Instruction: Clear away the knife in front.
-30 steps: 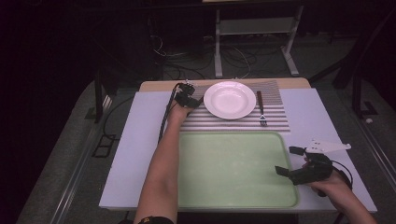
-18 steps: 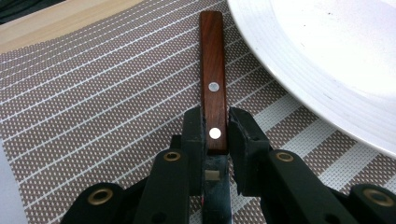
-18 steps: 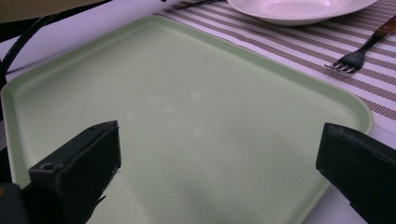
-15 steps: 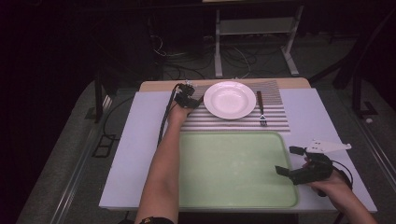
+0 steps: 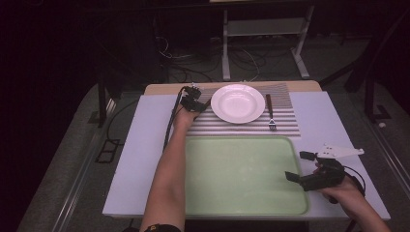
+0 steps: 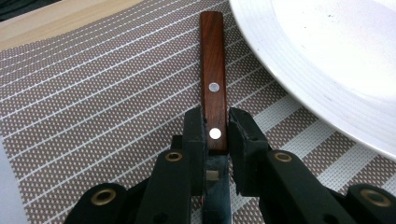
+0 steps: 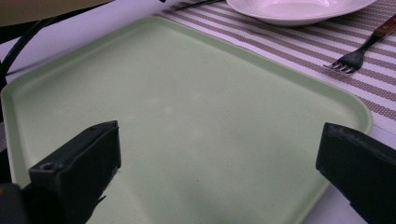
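Since the earlier frame, my left jaws have been closing on the knife; neither hand has shifted, and plate and fork lie as before.

High view: my left gripper (image 5: 193, 102) sits at the far left of the striped mat (image 5: 285, 121), just left of the white plate (image 5: 238, 103). A fork (image 5: 270, 113) lies on the mat right of the plate. My right gripper (image 5: 300, 169) hovers at the near right edge of the green tray (image 5: 232, 174), jaws spread.

Left gripper view: my jaws pinch the knife (image 6: 213, 88) by its brown riveted handle, pads pressed on both sides. Its handle lies flat on the mat, just beside the plate's rim (image 6: 322, 79).

Right gripper view: my jaws stand wide apart over the tray (image 7: 187, 112), holding nothing. Plate (image 7: 294, 10) and fork (image 7: 357, 53) lie beyond it.
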The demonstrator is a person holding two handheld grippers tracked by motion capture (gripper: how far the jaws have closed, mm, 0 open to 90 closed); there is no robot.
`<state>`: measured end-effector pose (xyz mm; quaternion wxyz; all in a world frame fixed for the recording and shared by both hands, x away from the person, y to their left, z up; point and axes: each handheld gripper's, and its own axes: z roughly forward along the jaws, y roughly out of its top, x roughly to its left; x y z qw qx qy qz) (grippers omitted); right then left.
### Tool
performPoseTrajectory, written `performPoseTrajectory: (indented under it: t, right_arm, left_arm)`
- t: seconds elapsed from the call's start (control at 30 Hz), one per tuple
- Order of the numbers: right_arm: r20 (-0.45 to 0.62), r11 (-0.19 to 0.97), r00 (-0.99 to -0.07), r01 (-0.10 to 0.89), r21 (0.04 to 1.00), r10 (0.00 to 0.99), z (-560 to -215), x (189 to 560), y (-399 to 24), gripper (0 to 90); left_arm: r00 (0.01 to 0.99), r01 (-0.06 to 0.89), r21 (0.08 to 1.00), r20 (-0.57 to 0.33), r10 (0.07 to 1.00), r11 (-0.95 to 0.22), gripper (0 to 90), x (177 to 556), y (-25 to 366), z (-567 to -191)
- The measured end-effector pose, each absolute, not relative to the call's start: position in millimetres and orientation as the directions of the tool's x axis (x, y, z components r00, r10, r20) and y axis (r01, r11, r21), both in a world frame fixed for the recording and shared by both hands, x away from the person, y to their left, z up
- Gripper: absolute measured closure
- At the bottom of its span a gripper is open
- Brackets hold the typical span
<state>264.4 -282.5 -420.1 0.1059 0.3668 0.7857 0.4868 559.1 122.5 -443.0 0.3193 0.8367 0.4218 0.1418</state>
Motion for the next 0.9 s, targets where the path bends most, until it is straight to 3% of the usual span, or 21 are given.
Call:
performPoseTrajectory:
  t: [0.9]
  right_arm:
    - [0.189,0.26,-0.71,0.474,0.841,0.679,-420.4,264.5,-280.4,0.1]
  left_arm:
    - [0.589,0.641,0.649,-0.074,0.805,-0.41,77.1,516.2,167.5,-410.0]
